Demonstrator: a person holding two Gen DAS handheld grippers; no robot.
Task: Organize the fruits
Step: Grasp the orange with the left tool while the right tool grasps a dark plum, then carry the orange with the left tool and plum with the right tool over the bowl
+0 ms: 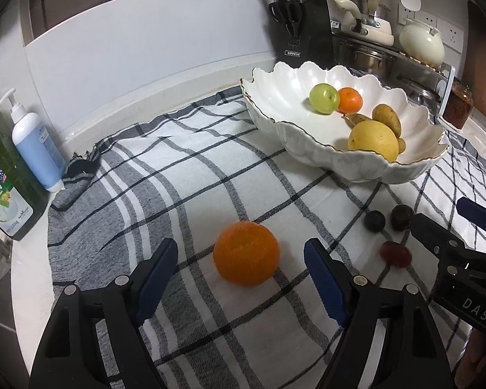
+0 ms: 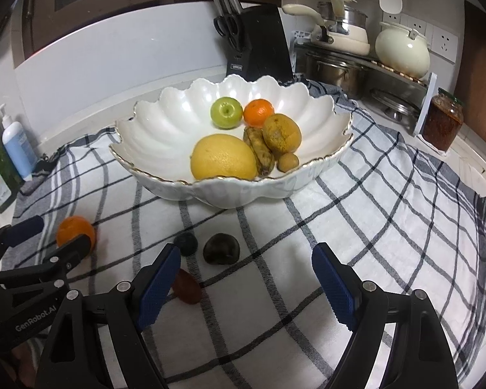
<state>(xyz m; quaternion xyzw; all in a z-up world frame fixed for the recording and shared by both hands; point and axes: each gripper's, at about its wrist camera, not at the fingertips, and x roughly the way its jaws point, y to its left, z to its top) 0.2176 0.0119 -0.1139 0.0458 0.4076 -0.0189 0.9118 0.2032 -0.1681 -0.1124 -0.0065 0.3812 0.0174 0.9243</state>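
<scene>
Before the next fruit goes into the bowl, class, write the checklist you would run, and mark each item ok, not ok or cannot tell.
1. Left tool open: ok.
2. Orange lined up between the left tool's fingers: ok, not yet touched.
3. Right tool open, empty: ok.
4. Right tool centred on a fruit: not ok; the red fruit sits by its left finger, the dark fruit ahead.
5. Bowl has free space: ok, left side bare.
6. Fruit firm enough to squeeze: cannot tell.
</scene>
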